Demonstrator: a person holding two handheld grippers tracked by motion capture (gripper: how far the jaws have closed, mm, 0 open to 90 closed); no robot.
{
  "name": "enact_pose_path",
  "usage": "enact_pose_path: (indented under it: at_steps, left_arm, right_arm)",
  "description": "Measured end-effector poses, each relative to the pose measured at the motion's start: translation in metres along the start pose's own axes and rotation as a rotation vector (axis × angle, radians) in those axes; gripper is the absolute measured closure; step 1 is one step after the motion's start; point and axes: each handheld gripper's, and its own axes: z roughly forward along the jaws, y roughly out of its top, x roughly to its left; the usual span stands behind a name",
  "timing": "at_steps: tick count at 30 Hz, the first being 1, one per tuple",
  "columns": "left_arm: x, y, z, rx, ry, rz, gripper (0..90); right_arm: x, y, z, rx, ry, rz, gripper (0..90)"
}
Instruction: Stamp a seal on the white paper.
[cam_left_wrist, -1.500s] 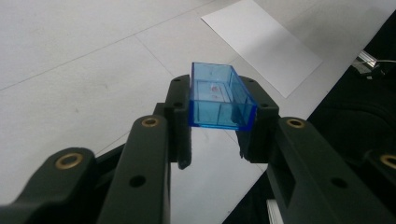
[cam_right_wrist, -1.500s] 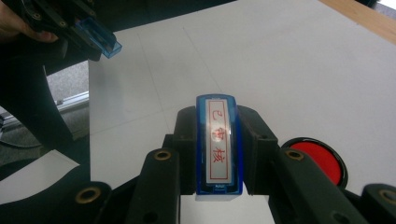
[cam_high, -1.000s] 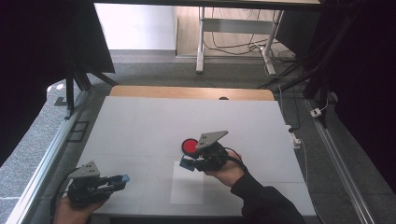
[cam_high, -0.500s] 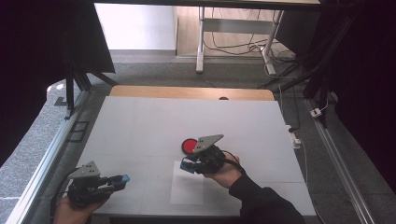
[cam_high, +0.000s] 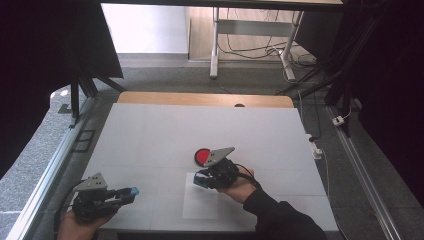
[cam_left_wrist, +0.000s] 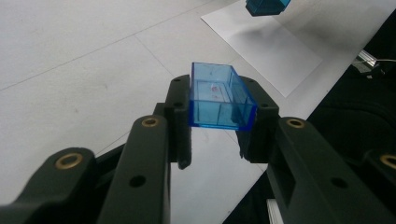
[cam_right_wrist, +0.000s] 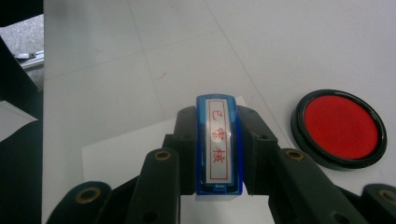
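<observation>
We find the right gripper (cam_high: 202, 179) clamped on a blue stamp (cam_right_wrist: 219, 144), its jaws pressing the two long sides. In the right gripper view the stamp's long axis runs straight out along the jaws, and its labelled face, a white strip with red characters, is turned up toward the camera. Beneath the jaws lies a white sheet of paper (cam_right_wrist: 130, 144); off to the right of the jaws, clear of them, sits a round red ink pad (cam_right_wrist: 339, 129) in a black rim. Between the stamp and the pad we see bare tabletop (cam_right_wrist: 261, 51).

The left gripper (cam_high: 129, 192) is clamped on a clear blue stamp cap (cam_left_wrist: 220, 96), held at the jaw tips with its open side facing the camera; whether its long axis lies along or across the jaws we cannot tell. Past these jaws, to the upper right, the paper (cam_left_wrist: 275, 44) lies flat.

In the high view the right hand (cam_high: 239, 184) holds its gripper low over the paper's far edge, jaws pointing left. The left hand (cam_high: 80, 222) holds its gripper near the tabletop's near left corner, jaws pointing right.
</observation>
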Motion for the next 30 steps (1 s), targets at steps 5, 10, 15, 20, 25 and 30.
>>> enact_pose_path:
  at_steps: [5, 10, 15, 20, 25, 30]
  left_arm:
    - [0.000, 0.000, 0.000, 0.000, 0.000, 0.000, 68.2]
    - [0.000, 0.000, 0.000, 0.000, 0.000, 0.000, 68.2]
    - [0.000, 0.000, 0.000, 0.001, 0.000, 0.000, 68.2]
    - [0.000, 0.000, 0.000, 0.001, 0.000, 0.000, 68.2]
    - [0.000, 0.000, 0.000, 0.003, 0.002, -0.001, 68.2]
    - [0.000, 0.000, 0.001, 0.005, 0.003, -0.001, 68.2]
  right_arm:
    - [0.000, -0.003, 0.005, 0.012, -0.005, 0.000, 71.3]
    - [-0.002, -0.005, 0.010, 0.034, -0.011, -0.009, 71.4]
    - [-0.002, -0.007, 0.014, 0.044, -0.018, -0.013, 71.4]
    - [-0.004, -0.010, 0.018, 0.063, -0.022, -0.020, 71.4]
    - [-0.005, -0.012, 0.018, 0.062, -0.015, 0.008, 71.5]
    - [0.000, -0.011, 0.019, 0.063, -0.044, -0.025, 71.6]
